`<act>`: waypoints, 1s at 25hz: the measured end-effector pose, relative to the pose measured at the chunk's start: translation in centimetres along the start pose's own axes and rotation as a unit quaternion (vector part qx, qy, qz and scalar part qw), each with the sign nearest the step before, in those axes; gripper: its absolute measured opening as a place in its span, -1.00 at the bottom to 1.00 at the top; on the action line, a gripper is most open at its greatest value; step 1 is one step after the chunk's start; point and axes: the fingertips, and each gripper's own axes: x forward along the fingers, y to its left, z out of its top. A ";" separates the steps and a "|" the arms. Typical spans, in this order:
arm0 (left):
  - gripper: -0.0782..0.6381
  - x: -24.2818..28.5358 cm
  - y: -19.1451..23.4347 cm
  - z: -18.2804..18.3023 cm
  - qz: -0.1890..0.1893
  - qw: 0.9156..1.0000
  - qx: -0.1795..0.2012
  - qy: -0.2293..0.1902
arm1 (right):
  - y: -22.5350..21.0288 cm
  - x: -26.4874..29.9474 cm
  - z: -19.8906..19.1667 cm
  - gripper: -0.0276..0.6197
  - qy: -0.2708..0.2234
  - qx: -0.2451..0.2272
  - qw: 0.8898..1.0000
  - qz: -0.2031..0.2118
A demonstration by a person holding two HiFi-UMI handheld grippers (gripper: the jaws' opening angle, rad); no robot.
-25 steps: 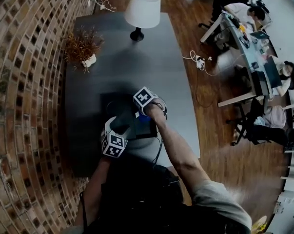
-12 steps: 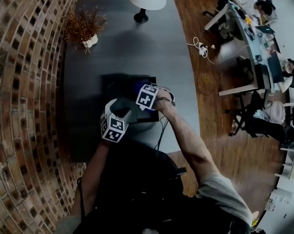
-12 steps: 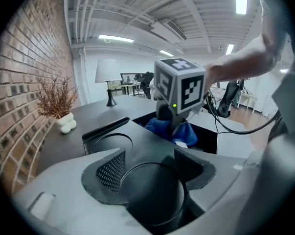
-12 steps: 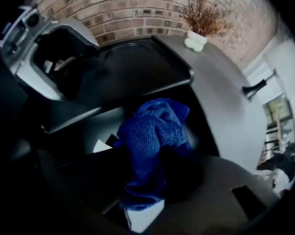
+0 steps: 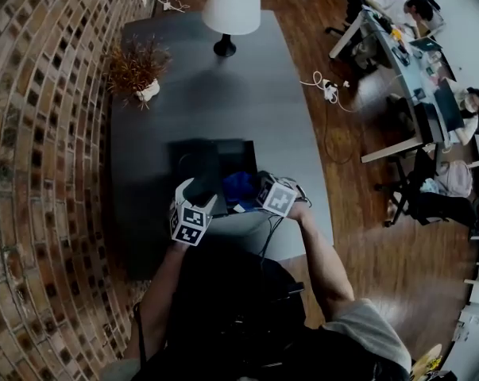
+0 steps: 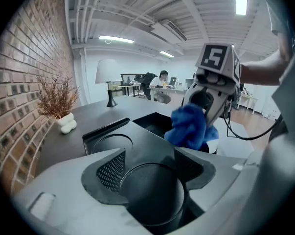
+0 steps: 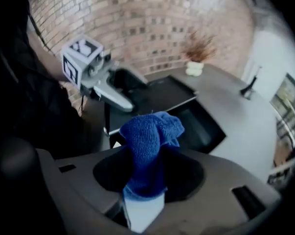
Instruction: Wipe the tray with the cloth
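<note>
From the head view, a black tray [image 5: 211, 155] lies on a dark grey table [image 5: 223, 94], near the edge closest to the person. The left gripper [image 5: 201, 187] reaches onto the tray's near left corner. The right gripper [image 5: 255, 193] is at the near right corner, and a blue cloth [image 5: 239, 186] is bunched at its tip over the tray's edge. A lamp [image 5: 232, 6] stands at the far end of the table, and a dry plant [image 5: 136, 70] in a white pot sits by the brick wall [image 5: 40, 133].

In the left gripper view, the jaws stand fairly wide and are clamped on the near end of the tray. A round recess of the tray fills the gap between them, and a second round recess lies further along on the left. The cloth hangs from the right gripper above the deep compartment on the tray's right side. Whether it touches the tray cannot be told.

In the right gripper view, the jaws are closed on the cloth, which stands up between them in a folded lump. Beyond it the left gripper rests on the tray's edge, with the plant and wall behind.
</note>
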 end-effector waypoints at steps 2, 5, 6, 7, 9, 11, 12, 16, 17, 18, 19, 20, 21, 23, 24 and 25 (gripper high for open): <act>0.06 -0.1 0.1 0.1 -0.002 1.000 -0.004 -0.007 | -2.4 -5.4 -1.1 -0.38 -0.066 0.056 0.995 -0.057; 0.06 -0.1 0.4 0.5 -0.002 1.000 -0.007 -0.022 | -4.5 -13.0 -5.7 -0.37 -0.113 0.146 0.974 -0.130; 0.06 -0.2 0.4 0.5 -0.002 1.000 -0.010 -0.024 | -4.7 -14.3 -8.0 -0.37 -0.106 0.171 0.968 -0.149; 0.06 -0.3 0.4 0.4 -0.002 1.000 -0.015 -0.024 | -4.6 -14.9 -10.7 -0.37 -0.088 0.192 0.964 -0.164; 0.07 -0.6 0.4 0.4 -0.005 0.999 -0.023 -0.028 | -3.4 -13.8 -16.2 -0.36 -0.035 0.224 0.958 -0.174; 0.10 -1.0 0.6 0.3 -0.010 0.998 -0.040 -0.039 | -1.5 -10.6 -20.7 -0.36 0.016 0.239 0.957 -0.164; 0.15 -1.2 0.8 0.1 -0.010 0.998 -0.054 -0.044 | -0.5 -8.7 -22.4 -0.36 0.034 0.245 0.956 -0.155; 0.15 -2.7 0.9 -0.3 -0.010 0.996 -0.075 -0.054 | 1.1 -6.2 -23.3 -0.36 0.055 0.252 0.951 -0.173; 0.14 -3.2 0.3 -0.1 -0.016 0.996 -0.065 -0.057 | 0.5 -7.2 -21.0 -0.37 0.048 0.235 0.951 -0.197; 0.08 -3.7 -0.6 0.2 -0.028 0.997 -0.047 -0.061 | -0.4 -8.4 -17.3 -0.37 0.024 0.209 0.952 -0.220; 0.03 -4.1 -1.9 0.4 -0.043 0.997 -0.022 -0.062 | -1.2 -9.4 -12.4 -0.37 -0.019 0.180 0.956 -0.232; 0.00 -4.3 -3.3 0.3 -0.060 0.997 0.004 -0.057 | -1.9 -9.9 -6.6 -0.37 -0.072 0.146 0.959 -0.232; 0.00 -4.3 -4.6 -0.1 -0.077 0.995 0.028 -0.048 | -2.1 -9.7 -0.6 -0.37 -0.121 0.107 0.962 -0.220; 0.01 -4.0 -6.2 -1.2 -0.093 0.993 0.061 -0.026 | -1.8 -7.0 10.3 -0.37 -0.176 0.018 0.966 -0.187; 0.02 -3.9 -6.5 -1.4 -0.093 0.993 0.071 -0.022 | -1.6 -4.4 14.4 -0.37 -0.172 -0.025 0.969 -0.173; 0.01 -3.8 -6.5 -1.5 -0.092 0.993 0.074 -0.021 | -1.4 -1.3 17.3 -0.37 -0.151 -0.067 0.973 -0.162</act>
